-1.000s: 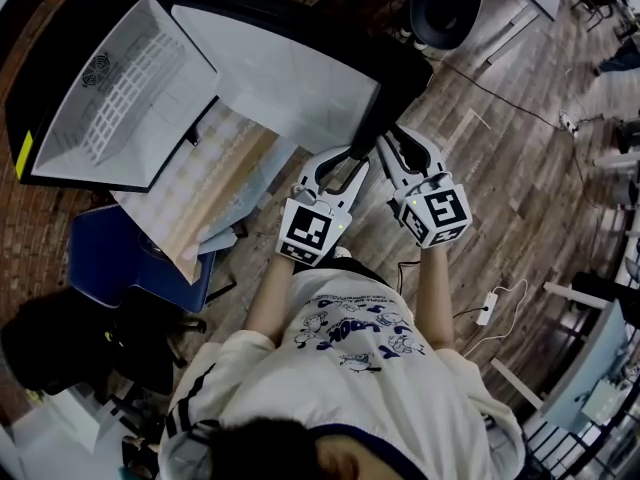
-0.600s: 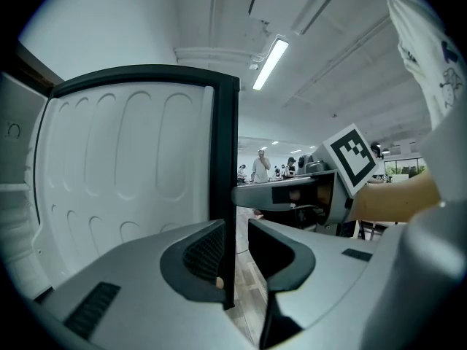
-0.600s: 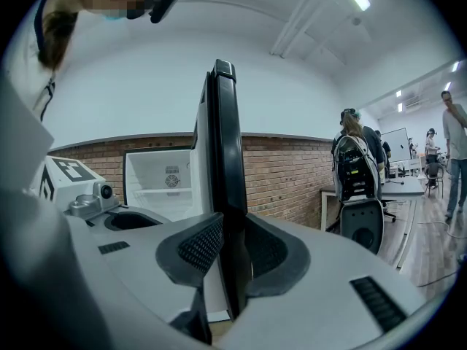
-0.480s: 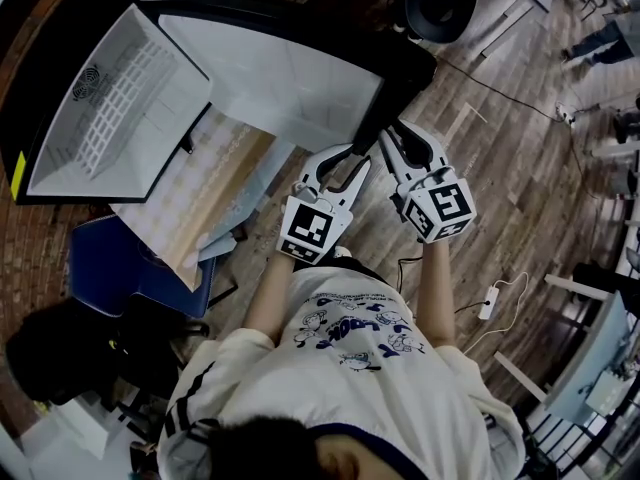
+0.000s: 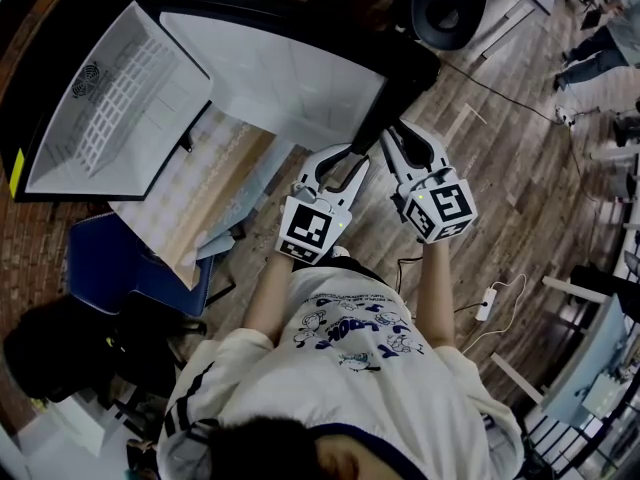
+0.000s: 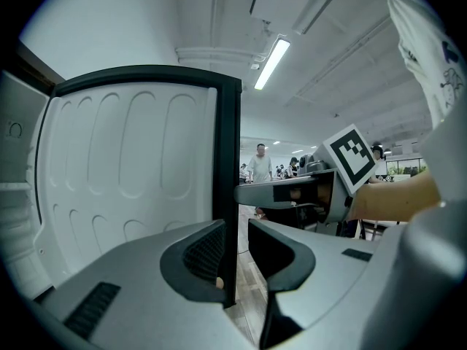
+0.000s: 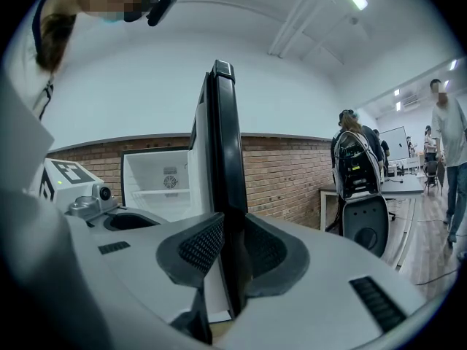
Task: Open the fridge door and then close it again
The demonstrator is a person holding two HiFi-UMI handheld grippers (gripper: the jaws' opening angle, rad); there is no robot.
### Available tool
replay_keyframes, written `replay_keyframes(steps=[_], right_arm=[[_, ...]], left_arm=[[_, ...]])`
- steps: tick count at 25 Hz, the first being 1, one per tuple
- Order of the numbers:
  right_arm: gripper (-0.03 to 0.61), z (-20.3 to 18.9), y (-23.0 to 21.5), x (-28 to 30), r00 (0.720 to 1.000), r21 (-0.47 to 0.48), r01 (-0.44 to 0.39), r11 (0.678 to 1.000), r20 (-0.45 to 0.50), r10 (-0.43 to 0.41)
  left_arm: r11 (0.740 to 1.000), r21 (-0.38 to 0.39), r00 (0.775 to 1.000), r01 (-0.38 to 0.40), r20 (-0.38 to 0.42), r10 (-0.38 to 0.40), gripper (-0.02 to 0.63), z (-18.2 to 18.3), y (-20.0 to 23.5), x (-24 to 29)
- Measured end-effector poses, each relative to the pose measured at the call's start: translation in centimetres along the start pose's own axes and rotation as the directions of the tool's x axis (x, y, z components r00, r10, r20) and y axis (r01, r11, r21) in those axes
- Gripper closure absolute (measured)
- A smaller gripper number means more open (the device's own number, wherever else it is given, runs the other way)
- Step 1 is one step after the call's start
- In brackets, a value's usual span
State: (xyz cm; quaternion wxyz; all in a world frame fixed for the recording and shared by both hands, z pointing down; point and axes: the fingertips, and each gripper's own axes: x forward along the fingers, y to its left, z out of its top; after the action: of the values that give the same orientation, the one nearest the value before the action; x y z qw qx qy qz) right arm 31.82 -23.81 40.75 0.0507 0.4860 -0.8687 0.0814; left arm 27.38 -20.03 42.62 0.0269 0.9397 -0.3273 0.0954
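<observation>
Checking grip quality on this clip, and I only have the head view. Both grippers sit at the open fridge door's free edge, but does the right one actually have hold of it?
Observer: Yes. The right gripper view shows the right gripper closed on the fridge door, with both pads against its black edge.
Operator: And the left one?
Observer: Not clamped. In the left gripper view the door edge stands between the jaws of the left gripper, but the floor shows through a gap between that edge and the jaw on the view's right.
</observation>
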Motion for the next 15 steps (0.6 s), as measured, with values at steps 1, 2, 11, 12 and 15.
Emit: replay_keyframes(steps=[1, 2, 11, 12, 15], right_arm=[[0.485, 0.0, 0.1, -0.1, 1.000, 0.000, -0.001, 1.000, 0.000, 0.001], [0.483, 0.0, 0.1, -0.1, 1.000, -0.001, -0.002, 1.000, -0.001, 0.002], [0.486, -0.2, 1.8, -1.2, 0.999, -0.048, -0.027, 0.998, -0.022, 0.026], [0.486, -0.3, 2.1, -1.4, 0.999, -0.048, -0.030, 0.998, -0.023, 0.029], [0.486, -0.4, 2.9, -1.9, 0.999, -0.039, -0.035, 0.999, -0.021, 0.035]], left_arm=[[1.000, 0.000, 1.000, -0.001, 0.001, 0.001, 0.505, 0.1, -0.1, 0.0], [1.000, -0.001, 1.000, -0.002, 0.002, 0.002, 0.505, 0.1, -0.2, -0.1], [1.000, -0.001, 1.000, -0.023, 0.003, 0.023, 0.505, 0.1, -1.7, -1.4], [1.000, -0.002, 1.000, -0.027, 0.003, 0.027, 0.505, 0.0, -1.9, -1.6], [0.999, -0.005, 0.999, -0.043, 0.005, 0.043, 0.505, 0.0, -2.5, -2.5]])
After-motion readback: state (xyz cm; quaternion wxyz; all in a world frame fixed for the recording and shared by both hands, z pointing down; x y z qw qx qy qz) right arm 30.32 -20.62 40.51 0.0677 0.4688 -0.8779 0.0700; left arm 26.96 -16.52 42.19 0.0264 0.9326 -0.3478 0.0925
